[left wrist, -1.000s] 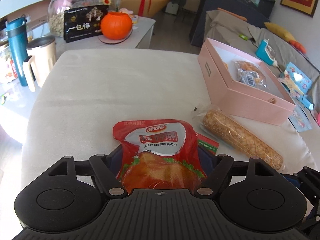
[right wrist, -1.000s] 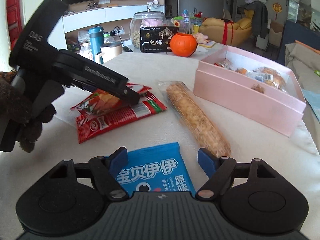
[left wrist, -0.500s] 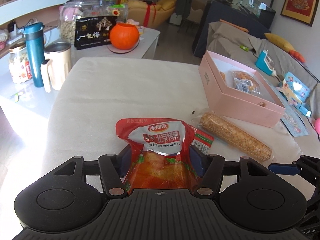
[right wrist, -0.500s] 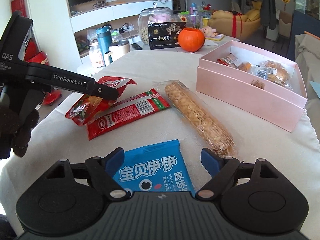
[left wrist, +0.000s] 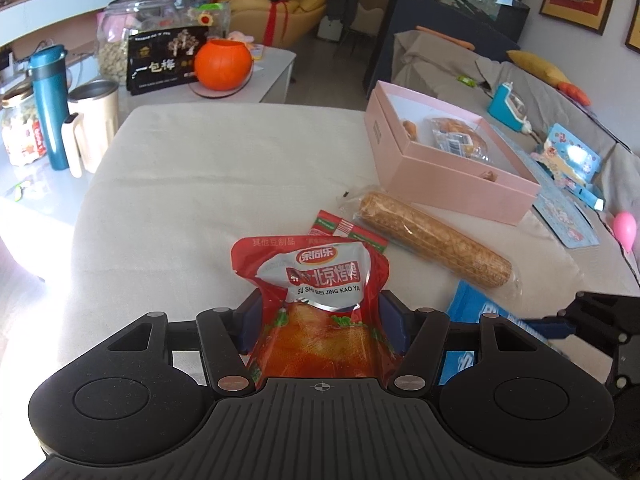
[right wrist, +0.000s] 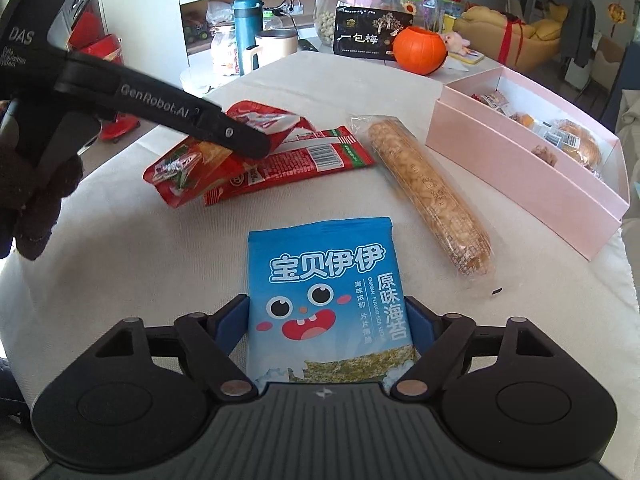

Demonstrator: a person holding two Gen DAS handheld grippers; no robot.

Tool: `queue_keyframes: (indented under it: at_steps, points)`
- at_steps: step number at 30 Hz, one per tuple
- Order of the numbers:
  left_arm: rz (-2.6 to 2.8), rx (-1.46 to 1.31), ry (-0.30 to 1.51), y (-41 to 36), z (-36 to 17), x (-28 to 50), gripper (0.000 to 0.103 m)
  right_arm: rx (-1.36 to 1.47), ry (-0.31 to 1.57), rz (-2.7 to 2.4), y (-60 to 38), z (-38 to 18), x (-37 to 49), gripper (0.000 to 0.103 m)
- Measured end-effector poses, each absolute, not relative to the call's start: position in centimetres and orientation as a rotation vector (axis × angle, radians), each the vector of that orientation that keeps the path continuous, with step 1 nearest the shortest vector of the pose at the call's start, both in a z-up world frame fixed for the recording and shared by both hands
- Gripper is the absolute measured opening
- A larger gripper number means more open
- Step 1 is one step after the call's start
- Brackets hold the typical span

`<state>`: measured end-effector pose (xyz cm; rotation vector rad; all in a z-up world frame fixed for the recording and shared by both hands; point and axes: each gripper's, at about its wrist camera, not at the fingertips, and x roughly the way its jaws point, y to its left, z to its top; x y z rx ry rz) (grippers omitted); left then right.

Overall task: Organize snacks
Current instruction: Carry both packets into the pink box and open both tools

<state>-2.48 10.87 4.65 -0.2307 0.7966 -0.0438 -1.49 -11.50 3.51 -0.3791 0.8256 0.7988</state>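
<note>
At the far left, our left tongs are clamped on the red roast-duck pouch; their blue pads press its two sides and its top sticks out ahead of them, lifted off the cloth-covered surface. Their jaws have just been closing on it. Beneath and just beyond it lies a flat red packet. To the right of that is the long corn-puff roll, and farther right, well beyond both tongs, the open pink box with wrapped snacks inside. Our right tongs straddle the blue seaweed packet; the jaws have just been narrowing, and we cannot tell whether the pads press it.
</note>
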Motion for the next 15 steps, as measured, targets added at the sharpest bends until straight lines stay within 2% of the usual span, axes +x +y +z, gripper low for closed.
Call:
queue_keyframes:
  at_steps: [10, 15]
  points:
    - [-0.111, -0.123, 0.806, 6.8, 5.5, -2.1, 0.066, -0.274, 0.655, 0.651, -17.0, 9.1, -0.2, 0.079]
    - [-0.210, -0.137, 0.720, 5.3, 9.5, -0.4, 0.065, -0.246, 0.625, 0.521, -20.4, 9.9, 1.4, 0.079]
